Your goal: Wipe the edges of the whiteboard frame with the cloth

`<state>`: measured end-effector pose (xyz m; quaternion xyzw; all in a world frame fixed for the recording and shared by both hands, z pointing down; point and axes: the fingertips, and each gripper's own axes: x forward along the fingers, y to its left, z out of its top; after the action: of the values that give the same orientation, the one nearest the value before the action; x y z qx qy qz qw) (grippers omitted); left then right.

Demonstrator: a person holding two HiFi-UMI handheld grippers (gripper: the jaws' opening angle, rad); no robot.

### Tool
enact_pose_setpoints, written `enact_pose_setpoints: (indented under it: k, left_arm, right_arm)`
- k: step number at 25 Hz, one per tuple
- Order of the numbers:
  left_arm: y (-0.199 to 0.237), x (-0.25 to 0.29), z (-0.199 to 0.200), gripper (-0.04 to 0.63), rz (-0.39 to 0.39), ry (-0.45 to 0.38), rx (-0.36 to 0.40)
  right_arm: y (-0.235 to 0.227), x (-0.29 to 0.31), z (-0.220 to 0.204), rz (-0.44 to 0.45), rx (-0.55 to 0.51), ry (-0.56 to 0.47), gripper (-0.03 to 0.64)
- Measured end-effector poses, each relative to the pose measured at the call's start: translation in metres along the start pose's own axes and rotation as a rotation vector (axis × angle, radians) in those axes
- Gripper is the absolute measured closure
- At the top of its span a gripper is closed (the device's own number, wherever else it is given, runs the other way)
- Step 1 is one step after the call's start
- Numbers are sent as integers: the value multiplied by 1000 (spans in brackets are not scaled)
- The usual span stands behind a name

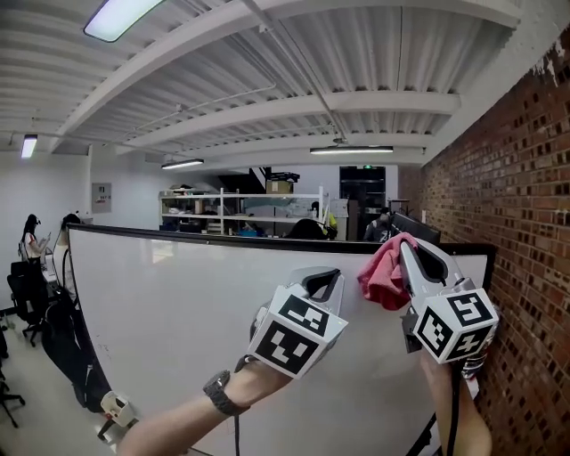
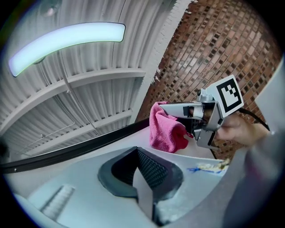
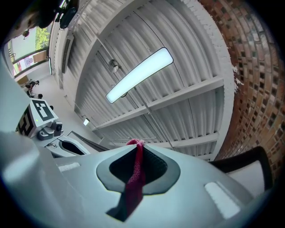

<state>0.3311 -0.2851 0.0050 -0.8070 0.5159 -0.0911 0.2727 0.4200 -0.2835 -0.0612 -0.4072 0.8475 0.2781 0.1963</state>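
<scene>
far off on the left a person (image 1: 34, 233) stands by some desks, well apart from the work. nearer, the whiteboard (image 1: 169, 321) fills the middle of the room, its white face tilted and its black frame (image 1: 178, 232) running along the top edge. behind it, white shelves (image 1: 240, 209) stand against the back wall, and a long ceiling light (image 1: 116, 16) glows overhead.

low in the middle, the left gripper (image 1: 325, 283) is held up in front of the board's face, a dark wristwatch (image 1: 218, 394) on the arm beneath it. its two jaws are pressed together with nothing between them, tips pointing up towards the frame's top edge but below it.

just to its right hangs the pink cloth (image 1: 385, 278), bunched and drooping, near the board's upper right corner and just under the top strip of the frame. whether it presses on the board i cannot tell.

the right gripper (image 1: 411, 254) has the cloth: its jaws are clamped on a fold of it, a thin red-pink strip running down between the pads in the right gripper view. the gripper points upward, its marker cube lowest.

at the far right a rough brick wall (image 1: 521, 223) runs alongside the board's end.
</scene>
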Motion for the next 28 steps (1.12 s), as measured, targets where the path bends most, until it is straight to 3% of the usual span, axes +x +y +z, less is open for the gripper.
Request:
enact_pose_setpoints:
  k: [4,12,19,24,28]
  left_arm:
    - [26,-27,-11,594,-17,-21,-24]
    - [97,-84,-46,594,-4,-7,33]
    - [158,-117,-75,594,49,-89,-46]
    - [164,-120,-71,594,11,-120,-44]
    - [147,-128,-69,594,-62,-145,-54]
  right_arm:
    - [39,20,-1,6,-13,5,594]
    - [130,70,-6,26,-10,6,594]
    - [197,97,1,24,-32,-11,594]
    - [203,111,1,41,20,-18,594]
    - [205,116,1,40,15,-33,594]
